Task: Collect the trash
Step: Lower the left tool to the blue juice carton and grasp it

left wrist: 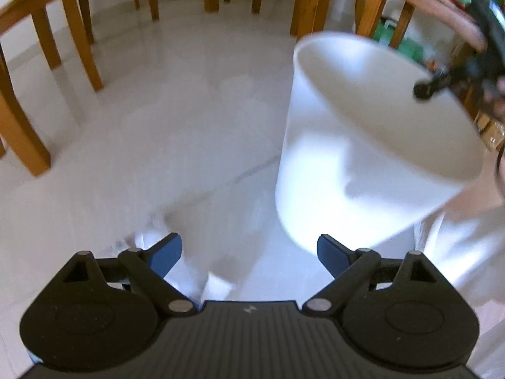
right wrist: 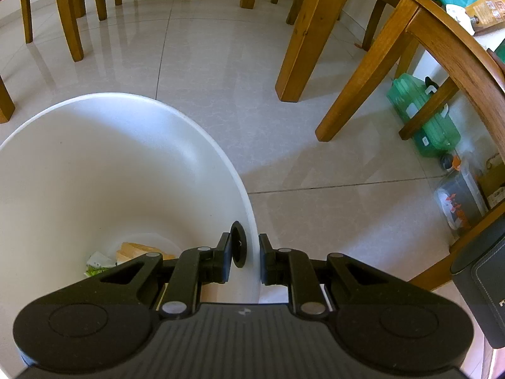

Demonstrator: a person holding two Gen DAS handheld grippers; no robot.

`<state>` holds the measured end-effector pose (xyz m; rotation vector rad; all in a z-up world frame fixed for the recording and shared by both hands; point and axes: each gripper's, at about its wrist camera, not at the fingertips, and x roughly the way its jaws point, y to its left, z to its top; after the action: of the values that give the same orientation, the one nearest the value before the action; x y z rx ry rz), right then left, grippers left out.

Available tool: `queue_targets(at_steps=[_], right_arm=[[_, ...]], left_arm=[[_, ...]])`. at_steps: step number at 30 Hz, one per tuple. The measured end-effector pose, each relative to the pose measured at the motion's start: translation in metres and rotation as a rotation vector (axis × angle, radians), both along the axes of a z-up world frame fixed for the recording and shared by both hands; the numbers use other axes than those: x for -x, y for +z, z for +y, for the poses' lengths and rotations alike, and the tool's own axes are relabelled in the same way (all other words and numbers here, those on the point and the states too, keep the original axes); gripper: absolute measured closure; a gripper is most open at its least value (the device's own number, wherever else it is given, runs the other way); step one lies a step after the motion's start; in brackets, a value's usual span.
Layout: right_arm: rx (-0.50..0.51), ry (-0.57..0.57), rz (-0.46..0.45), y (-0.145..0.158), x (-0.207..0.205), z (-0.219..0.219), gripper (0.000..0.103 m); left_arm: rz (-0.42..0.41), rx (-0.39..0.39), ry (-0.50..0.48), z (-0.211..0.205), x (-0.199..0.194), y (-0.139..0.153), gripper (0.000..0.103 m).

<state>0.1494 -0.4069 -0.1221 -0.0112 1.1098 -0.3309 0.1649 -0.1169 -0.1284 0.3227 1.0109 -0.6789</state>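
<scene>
right tool (right wrist: 244, 260) pinches the white bin (right wrist: 94, 164) rim; left tool (left wrist: 249, 254) hangs spread wide, empty.

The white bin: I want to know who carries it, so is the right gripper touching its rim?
Touching. The right wrist view shows the right gripper closed across the white bin wall at the rim.

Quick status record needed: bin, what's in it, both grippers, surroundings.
bin: white bin, tilted in the left wrist view
bin contents: green-white wrapper and tan scrap at the bottom
right gripper: shut on the bin rim, one finger inside, one outside
left gripper: open, empty, over the tiled floor
surroundings: wooden chair legs; green plastic container
</scene>
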Motion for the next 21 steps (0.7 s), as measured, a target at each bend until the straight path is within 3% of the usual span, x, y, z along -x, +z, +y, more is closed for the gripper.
queue_targets(at_steps=[4,14,21], right_arm=[[0.000,0.000,0.000,0.000,0.000,0.000,0.083],[0.001,0.000,0.000,0.000,0.001,0.000,0.083],[0.002,0.000,-0.001,0.000,0.003,0.000,0.083]], left_arm=[[0.045,-0.040,0.010,0.011,0.003,-0.034,0.011],[0.133,-0.120,0.214,0.055,-0.015,-0.124,0.011],[0.180,-0.084,0.243,0.059,-0.021,-0.148,0.011]])
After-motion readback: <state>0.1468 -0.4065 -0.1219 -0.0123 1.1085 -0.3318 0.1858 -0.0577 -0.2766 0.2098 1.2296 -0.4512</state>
